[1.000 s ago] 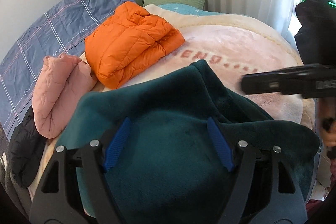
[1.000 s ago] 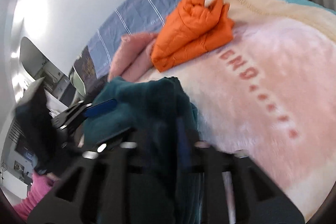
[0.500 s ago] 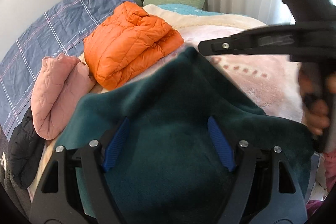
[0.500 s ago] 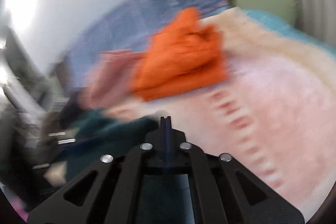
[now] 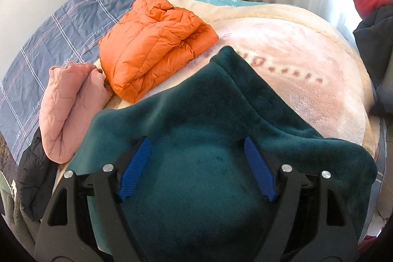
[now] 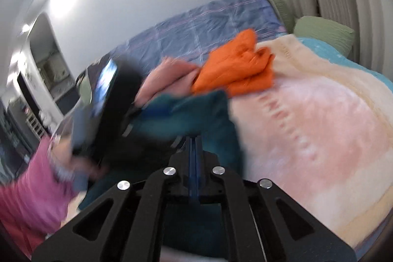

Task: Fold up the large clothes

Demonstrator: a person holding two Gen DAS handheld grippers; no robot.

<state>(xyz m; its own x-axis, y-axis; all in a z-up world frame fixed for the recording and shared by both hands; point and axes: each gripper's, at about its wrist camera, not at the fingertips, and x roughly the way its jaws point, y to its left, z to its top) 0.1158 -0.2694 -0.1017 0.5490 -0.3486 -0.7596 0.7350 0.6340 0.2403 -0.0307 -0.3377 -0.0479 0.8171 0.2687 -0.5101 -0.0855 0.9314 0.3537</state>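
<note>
A dark teal fleece (image 5: 211,114) lies folded at the near end of the bed, one corner peaking toward the middle. My left gripper (image 5: 196,140) stands wide open over it, and the fleece bulges up between the blue pads (image 5: 135,168). In the right wrist view the same fleece (image 6: 203,112) shows blurred, with the left gripper (image 6: 115,102) on its left side. My right gripper (image 6: 193,139) is shut with nothing between its pads, hovering near the fleece's right edge. It does not show in the left wrist view.
A folded orange puffer jacket (image 5: 152,46) and a pink quilted jacket (image 5: 68,109) lie beyond the fleece on the pink blanket (image 5: 307,60). A blue plaid sheet (image 5: 61,36) runs along the wall. Dark clothes (image 5: 375,41) pile at the right. A pink sleeve (image 6: 29,195) shows.
The right gripper let go of the fleece, shut empty, swung across above the fleece's peak and left the left wrist view. The left gripper stayed over the fleece.
</note>
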